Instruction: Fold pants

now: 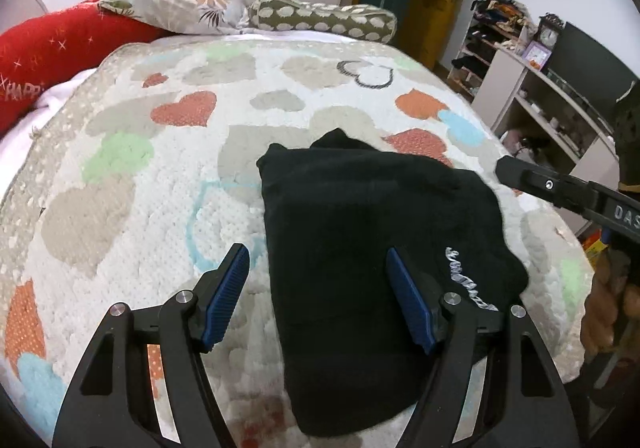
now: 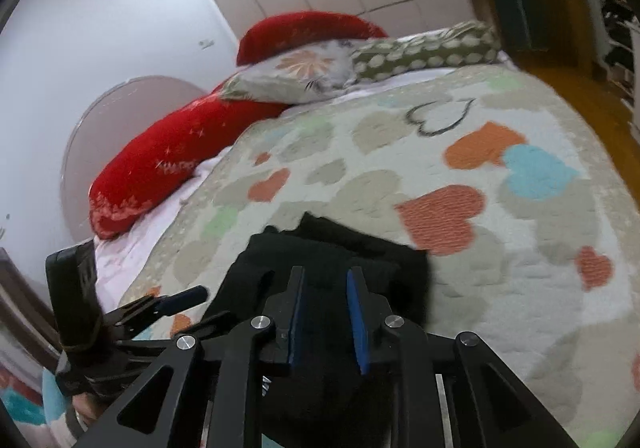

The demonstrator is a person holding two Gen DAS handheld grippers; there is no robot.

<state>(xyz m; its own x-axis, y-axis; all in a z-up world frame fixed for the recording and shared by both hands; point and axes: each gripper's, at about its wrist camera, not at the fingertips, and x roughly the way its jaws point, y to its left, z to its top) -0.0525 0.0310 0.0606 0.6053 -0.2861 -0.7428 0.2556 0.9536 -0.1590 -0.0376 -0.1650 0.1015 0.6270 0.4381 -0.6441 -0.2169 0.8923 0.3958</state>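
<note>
Looking at the bed (image 1: 168, 183), the black pants (image 1: 360, 248) sit folded into a compact bundle on the heart-print quilt, toward the near edge. Left hand-held gripper (image 1: 320, 300) hangs over the bundle's left edge, jaws spread wide, nothing gripped. Right hand-held gripper (image 2: 326, 312) hovers above the pants with a narrow gap between its blue pads (image 2: 356, 320), and no cloth seems caught in there. Pillows (image 1: 180, 3) are piled at the far end.

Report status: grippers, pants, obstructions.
Left gripper open, straddling the pants' edge. Right gripper narrowly parted above black pants, holding nothing. Pants folded on bedspread. No obstructions.
</note>
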